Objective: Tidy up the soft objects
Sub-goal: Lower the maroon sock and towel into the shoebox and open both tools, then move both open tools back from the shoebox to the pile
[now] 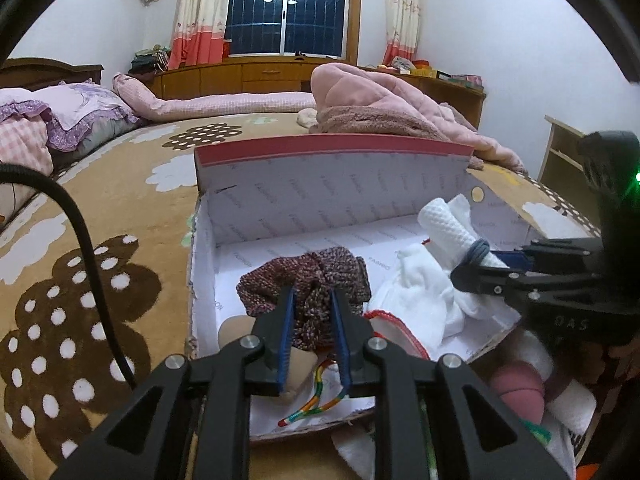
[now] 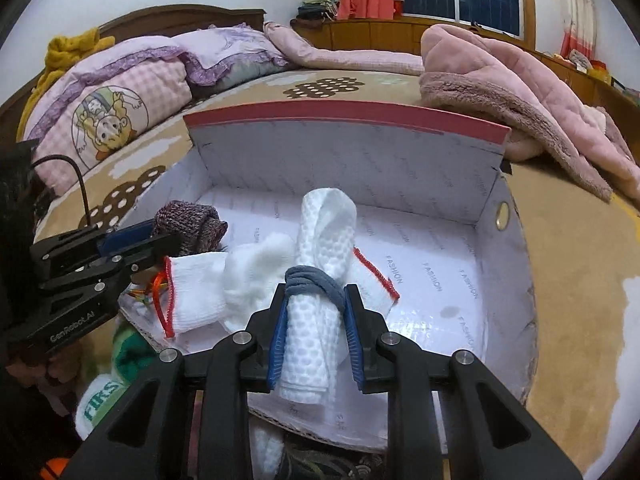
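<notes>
White waffle-textured towel; mottled maroon knit; tan blanket with brown dotted flowers.

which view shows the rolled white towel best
The right wrist view: the rolled towel sits centred between the right gripper pads, full length visible with its grey band. The left wrist view shows only its upper end at the right, over the box, the rest hidden by that gripper.

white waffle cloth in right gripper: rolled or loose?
Rolled: the waffle cloth is a tube bound by a grey hair tie, clamped in the right gripper.
</notes>
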### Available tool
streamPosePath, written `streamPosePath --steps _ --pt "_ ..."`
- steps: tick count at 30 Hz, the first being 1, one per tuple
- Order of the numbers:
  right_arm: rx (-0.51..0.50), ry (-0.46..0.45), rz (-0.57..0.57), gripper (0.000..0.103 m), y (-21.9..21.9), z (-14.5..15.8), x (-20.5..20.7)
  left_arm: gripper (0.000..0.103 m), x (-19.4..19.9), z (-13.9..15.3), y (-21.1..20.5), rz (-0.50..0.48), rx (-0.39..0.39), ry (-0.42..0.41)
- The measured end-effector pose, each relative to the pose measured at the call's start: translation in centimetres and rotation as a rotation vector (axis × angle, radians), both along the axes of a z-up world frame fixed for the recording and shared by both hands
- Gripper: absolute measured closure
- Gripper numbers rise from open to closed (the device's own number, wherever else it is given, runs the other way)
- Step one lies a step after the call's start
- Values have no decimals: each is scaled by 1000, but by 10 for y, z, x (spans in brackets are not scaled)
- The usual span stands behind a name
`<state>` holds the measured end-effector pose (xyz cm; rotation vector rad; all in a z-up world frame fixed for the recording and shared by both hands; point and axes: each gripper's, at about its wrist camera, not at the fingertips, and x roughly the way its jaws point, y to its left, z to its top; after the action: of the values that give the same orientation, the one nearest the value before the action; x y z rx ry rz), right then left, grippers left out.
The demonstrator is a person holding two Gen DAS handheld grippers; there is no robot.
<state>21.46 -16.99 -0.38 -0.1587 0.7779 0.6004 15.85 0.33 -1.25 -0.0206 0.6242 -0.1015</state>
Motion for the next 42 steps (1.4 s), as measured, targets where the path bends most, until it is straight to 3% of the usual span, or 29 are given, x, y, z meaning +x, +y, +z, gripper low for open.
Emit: streamPosePath --steps 16,19,21,24,27,32,38,42 --pt "12 20 3 77 0 -5 5 78 -1 0 -5 6 19 -2" --pt "10 21 3 77 0 -5 5 70 0 -1 -3 9 7 4" --pt "2 17 3 76 1 -4 4 56 0 0 -1 6 -2 3" --pt "-32 -4 -3 71 5 -1 1 38 -4 4 -5 0 19 -22" --pt "-52 -22 -20 64 8 3 -3 35 -4 6 -7 21 48 -24" --pt "12 -49 -35 37 3 17 -8 28 -5 12 -3 46 30 -30" --pt "93 -83 -67 28 -10 36 -14 21 -15 25 4 57 9 -71" --pt "98 -121 -106 26 -17 43 -20 21 -22 38 13 27 -103 -65"
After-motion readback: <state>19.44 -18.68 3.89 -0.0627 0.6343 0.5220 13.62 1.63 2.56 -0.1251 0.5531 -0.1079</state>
